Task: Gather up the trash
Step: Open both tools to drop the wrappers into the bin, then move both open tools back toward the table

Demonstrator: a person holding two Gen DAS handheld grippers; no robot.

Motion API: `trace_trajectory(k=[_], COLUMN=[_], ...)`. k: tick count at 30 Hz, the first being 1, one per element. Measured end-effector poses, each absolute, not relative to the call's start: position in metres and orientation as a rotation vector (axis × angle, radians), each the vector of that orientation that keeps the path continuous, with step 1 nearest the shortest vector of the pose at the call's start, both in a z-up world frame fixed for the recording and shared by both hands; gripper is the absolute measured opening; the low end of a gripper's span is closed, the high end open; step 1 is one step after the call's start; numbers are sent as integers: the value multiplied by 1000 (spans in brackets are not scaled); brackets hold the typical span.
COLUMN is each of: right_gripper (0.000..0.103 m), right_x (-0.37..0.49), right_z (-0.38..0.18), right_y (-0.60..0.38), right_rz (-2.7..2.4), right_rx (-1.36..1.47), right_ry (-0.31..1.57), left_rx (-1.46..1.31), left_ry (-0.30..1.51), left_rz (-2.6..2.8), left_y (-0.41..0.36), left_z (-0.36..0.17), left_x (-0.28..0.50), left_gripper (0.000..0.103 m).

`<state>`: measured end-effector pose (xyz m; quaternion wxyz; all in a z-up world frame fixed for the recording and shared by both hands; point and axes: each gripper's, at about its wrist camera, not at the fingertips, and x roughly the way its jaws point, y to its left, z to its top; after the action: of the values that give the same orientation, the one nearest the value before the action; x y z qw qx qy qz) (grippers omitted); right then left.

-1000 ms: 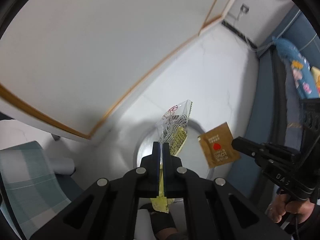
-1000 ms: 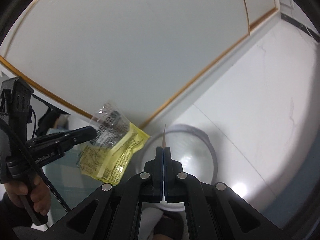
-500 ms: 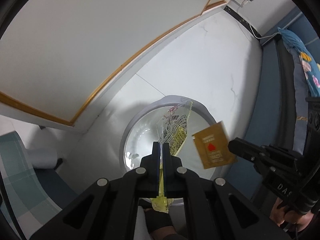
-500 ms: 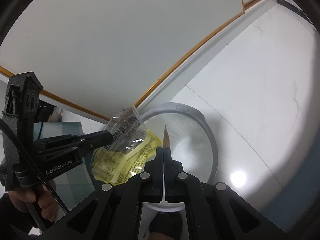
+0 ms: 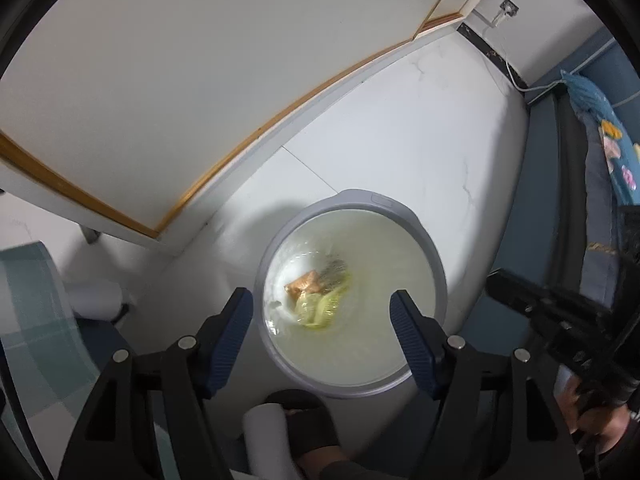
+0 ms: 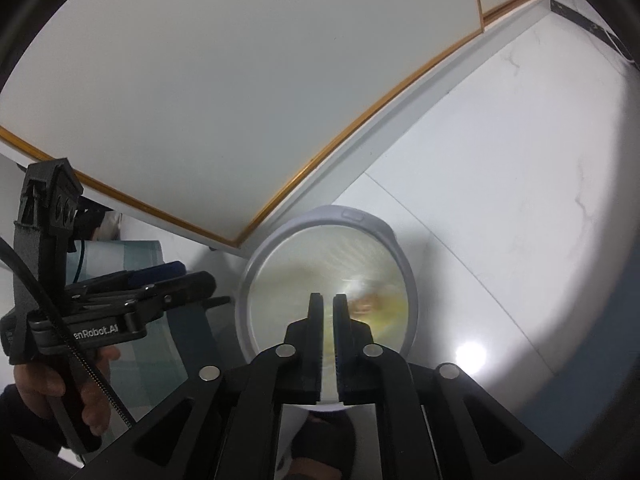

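A round grey trash bin [image 5: 432,256] lined with a clear bag stands on the white floor; it also shows in the right wrist view [image 6: 404,268]. A yellow-and-clear wrapper [image 5: 326,304] and a brown sachet [image 5: 304,283] lie inside it. My left gripper [image 5: 322,312] is wide open and empty above the bin. My right gripper [image 6: 328,304] hangs over the bin with its jaws slightly parted and nothing between them. In the right wrist view the trash [image 6: 370,306] is a blur inside the bin.
A white cabinet with wood trim [image 5: 200,80] stands just behind the bin. A blue sofa with a patterned cushion [image 5: 600,128] is at the right. A checked cloth [image 5: 28,320] lies at the left. My foot in a black slipper [image 5: 308,420] is beside the bin.
Both grippers moved over the bin and opened. The yellow wrapper and the brown sachet left the jaws and dropped into the bin.
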<state>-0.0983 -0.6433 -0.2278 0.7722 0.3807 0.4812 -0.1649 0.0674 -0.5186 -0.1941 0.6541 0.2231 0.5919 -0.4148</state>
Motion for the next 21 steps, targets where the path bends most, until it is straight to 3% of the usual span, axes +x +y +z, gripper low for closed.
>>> trace_trajectory(k=[9, 18, 21], right_gripper=[27, 48, 50], right_x=[-109, -104, -99], right_z=[-188, -84, -46], right_y=[-646, -624, -605], right_rz=[-385, -372, -339], right_rx=[798, 655, 605], right_ry=[979, 802, 734], left_rx=[449, 247, 206], left_ry=[1185, 947, 867], left_rz=[-844, -720, -663], left_y=[-483, -405, -373], left_z=[-141, -27, 5], left_x=[78, 77, 76], left_gripper=[67, 67, 68])
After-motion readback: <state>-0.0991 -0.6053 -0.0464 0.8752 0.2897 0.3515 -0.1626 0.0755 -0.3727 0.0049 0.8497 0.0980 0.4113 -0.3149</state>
